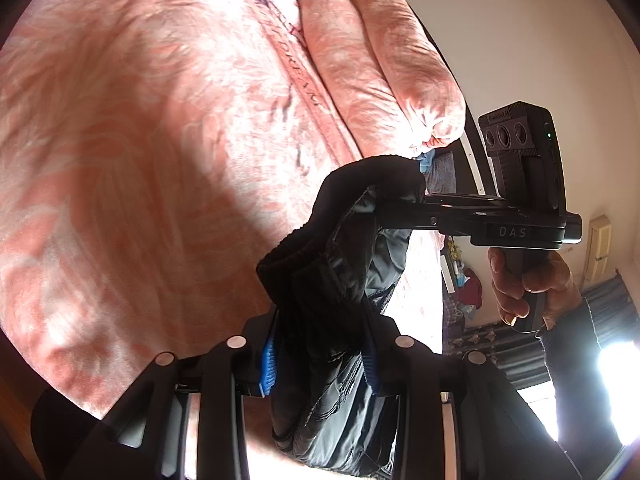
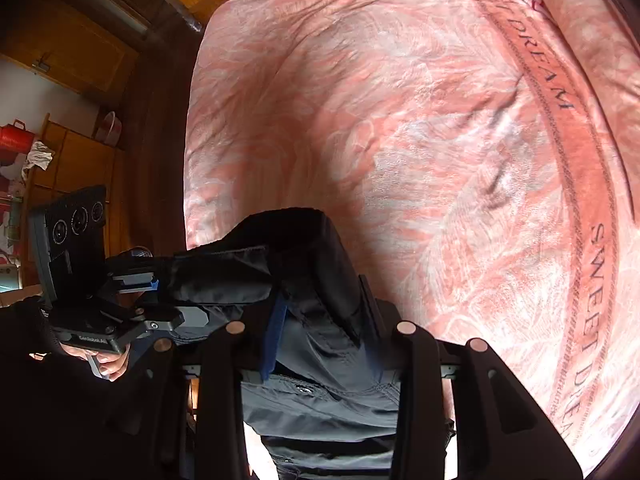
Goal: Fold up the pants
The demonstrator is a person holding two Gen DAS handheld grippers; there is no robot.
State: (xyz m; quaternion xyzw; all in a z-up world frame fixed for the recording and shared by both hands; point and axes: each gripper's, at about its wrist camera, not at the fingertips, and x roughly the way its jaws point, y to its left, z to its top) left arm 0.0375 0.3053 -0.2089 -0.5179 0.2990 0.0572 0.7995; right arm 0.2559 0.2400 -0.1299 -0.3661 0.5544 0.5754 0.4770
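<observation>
pants held in both tongs above the bed

left tongs (image 1: 320, 364) are clamped on the black pants (image 1: 340, 292) at the waistband. right tongs (image 2: 320, 344) are clamped on the same waistband beside them. the pants hang off the bed, bunched between both tongs. beyond lies the pink bedspread (image 2: 400, 120), then pillows (image 1: 380, 60).

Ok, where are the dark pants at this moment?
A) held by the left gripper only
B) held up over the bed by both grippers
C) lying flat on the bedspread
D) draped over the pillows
B: the left gripper and right gripper are each shut on the pants, which hang above the pink bedspread.
</observation>
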